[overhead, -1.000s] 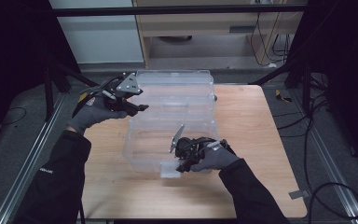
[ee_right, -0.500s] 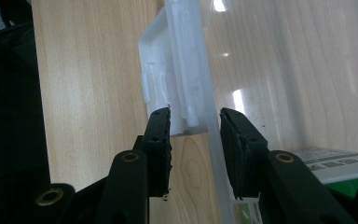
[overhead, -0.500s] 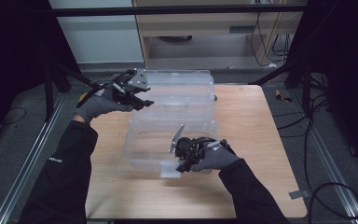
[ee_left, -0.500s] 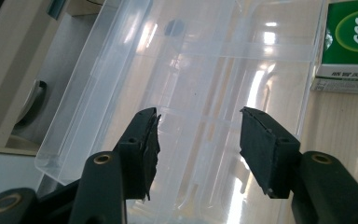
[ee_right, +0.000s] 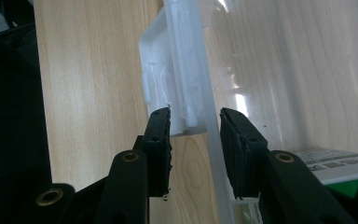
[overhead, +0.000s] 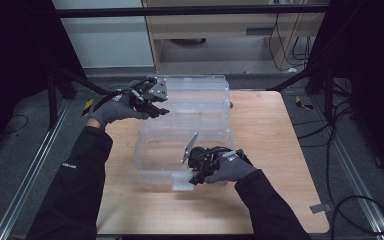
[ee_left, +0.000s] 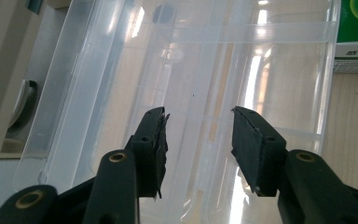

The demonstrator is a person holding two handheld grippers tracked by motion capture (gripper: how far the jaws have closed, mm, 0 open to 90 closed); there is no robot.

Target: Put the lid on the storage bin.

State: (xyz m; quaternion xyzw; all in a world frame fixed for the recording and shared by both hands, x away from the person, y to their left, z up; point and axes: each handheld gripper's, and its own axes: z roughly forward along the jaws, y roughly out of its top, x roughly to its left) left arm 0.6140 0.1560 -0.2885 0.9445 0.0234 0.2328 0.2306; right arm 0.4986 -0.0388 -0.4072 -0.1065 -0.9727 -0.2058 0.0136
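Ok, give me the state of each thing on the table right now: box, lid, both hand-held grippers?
Clear plastic box: open, resting on the table.
Lid: swung back behind the box.
Left hand-held gripper: jaws apart and have just been closing, over the lid, nothing pinched.
Right hand-held gripper: jaws astride the box's front wall by the latch; contact unclear.

Green-labelled box [ee_left: 356, 35] cut off by frame edge, its print too small to read
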